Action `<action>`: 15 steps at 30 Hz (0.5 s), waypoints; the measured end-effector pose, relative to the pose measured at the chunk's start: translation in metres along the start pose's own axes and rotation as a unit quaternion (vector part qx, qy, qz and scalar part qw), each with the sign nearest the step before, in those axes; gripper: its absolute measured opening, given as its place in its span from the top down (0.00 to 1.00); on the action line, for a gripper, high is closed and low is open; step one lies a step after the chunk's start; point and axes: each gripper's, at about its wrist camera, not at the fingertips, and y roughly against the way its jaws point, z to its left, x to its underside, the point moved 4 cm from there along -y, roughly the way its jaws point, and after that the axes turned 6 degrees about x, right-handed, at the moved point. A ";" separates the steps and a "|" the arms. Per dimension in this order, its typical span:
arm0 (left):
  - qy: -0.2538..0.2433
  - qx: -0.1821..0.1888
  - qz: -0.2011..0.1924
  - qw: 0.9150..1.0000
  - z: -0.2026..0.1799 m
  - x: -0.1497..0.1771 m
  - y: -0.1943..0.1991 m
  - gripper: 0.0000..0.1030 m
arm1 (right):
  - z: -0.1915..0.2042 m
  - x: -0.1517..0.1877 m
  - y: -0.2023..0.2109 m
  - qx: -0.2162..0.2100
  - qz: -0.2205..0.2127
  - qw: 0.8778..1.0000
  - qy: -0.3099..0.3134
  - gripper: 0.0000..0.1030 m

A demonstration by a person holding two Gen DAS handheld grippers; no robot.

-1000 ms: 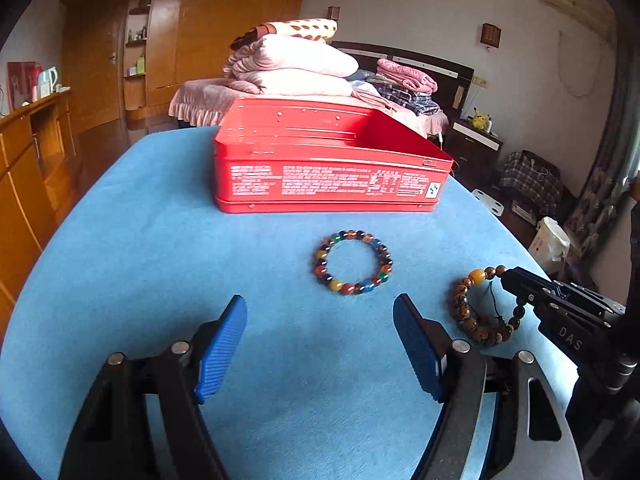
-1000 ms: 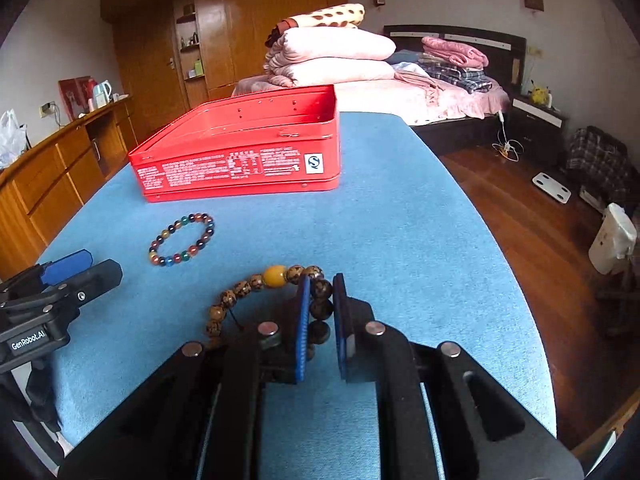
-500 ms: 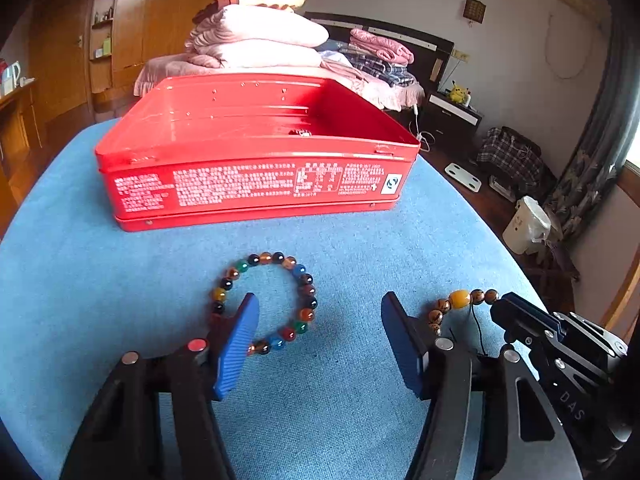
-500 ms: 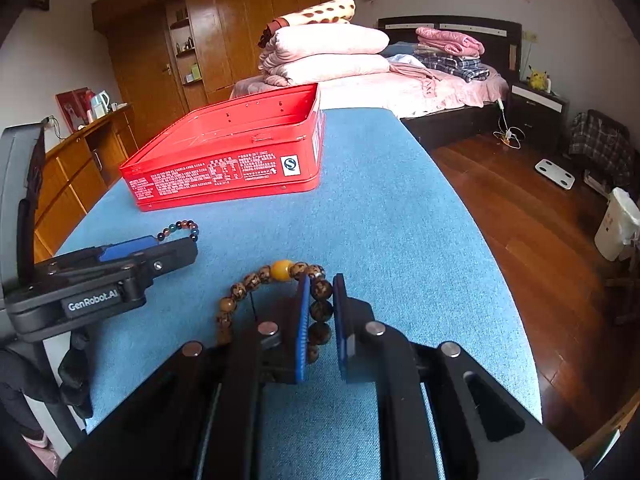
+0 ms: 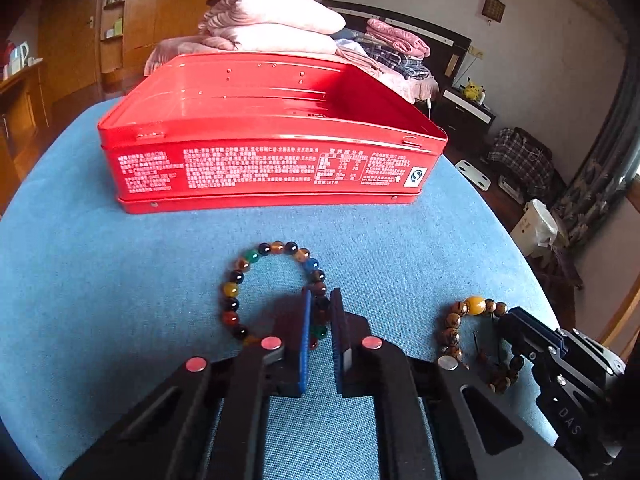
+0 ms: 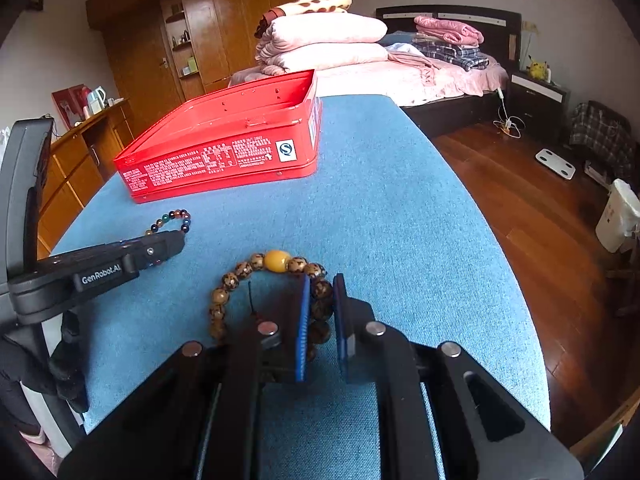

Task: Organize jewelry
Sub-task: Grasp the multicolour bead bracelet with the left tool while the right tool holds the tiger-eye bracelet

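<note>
Covering the table, a blue woven cloth carries an open red tin, smooth lacquered metal, lid off, presumably to receive both bracelets lying just before it. Left gripper is clamped on the near-right arc of the multicoloured glossy bead bracelet. Right gripper likewise pinches the mottled brown bead bracelet, its amber bead uppermost, both flat on the cloth, apparently ready for lifting.
</note>
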 end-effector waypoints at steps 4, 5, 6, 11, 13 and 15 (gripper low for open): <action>0.004 0.004 -0.004 1.000 0.001 0.001 0.002 0.92 | 0.001 0.001 -0.003 0.004 0.003 1.000 0.001 0.88; 0.003 0.003 -0.006 1.000 0.001 0.002 0.004 0.92 | 0.002 0.001 -0.003 0.006 0.001 1.000 0.005 0.89; 0.003 0.001 -0.009 1.000 0.001 0.002 0.005 0.92 | 0.004 0.002 -0.002 0.010 0.000 1.000 0.010 0.89; 0.009 -0.005 -0.023 1.000 0.007 0.003 0.015 0.92 | 0.006 0.001 0.000 0.003 -0.009 1.000 0.012 0.90; 0.006 -0.009 -0.033 0.999 0.009 0.003 0.021 0.92 | 0.006 -0.001 0.004 -0.014 -0.018 1.000 0.003 0.90; 0.001 -0.014 -0.044 0.999 0.009 0.003 0.028 0.92 | 0.008 -0.005 0.011 -0.030 -0.033 0.999 0.000 0.90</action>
